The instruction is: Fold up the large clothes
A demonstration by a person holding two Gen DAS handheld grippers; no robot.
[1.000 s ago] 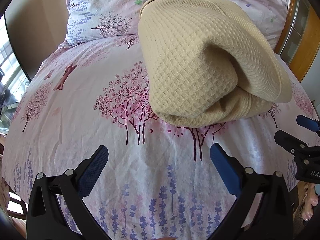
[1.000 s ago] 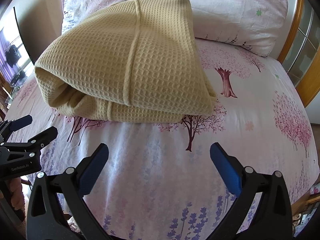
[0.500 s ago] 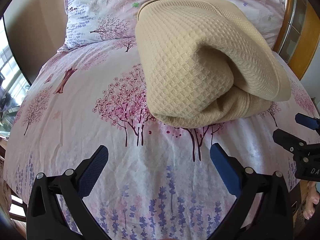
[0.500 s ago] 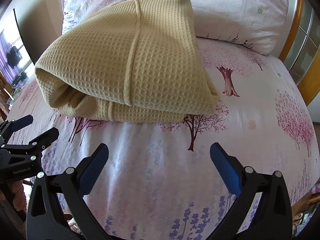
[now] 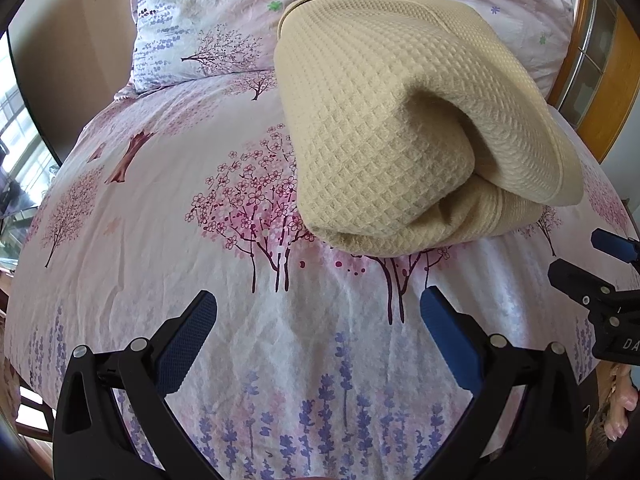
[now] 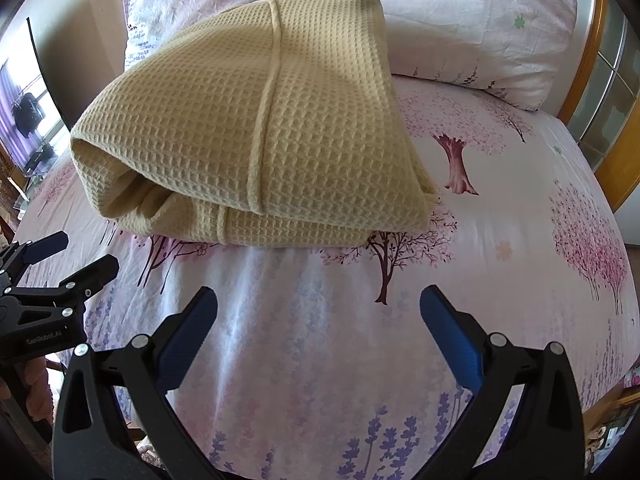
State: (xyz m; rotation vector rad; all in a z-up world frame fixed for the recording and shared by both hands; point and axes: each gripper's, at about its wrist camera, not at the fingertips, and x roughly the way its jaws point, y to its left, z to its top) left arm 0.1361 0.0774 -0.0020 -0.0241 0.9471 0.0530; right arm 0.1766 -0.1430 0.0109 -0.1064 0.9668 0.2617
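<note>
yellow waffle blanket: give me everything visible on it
The yellow waffle blanket is pale yellow with a waffle-weave texture and flat hemmed bands, one running over its top. It lies folded into a thick, loosely rounded bundle of several layers; one end gapes open, showing inner folds. It rests on the floral bed cover, its far end reaching the pillows. Neither the left gripper nor the right gripper touches it; both are open, short of its near edge.

Bedsheet (image 5: pixel 312 320) bare ahead; folded garment (image 5: pixel 392 120) blocks centre (pillows (image 6: pixel 460 28) behind).
</note>
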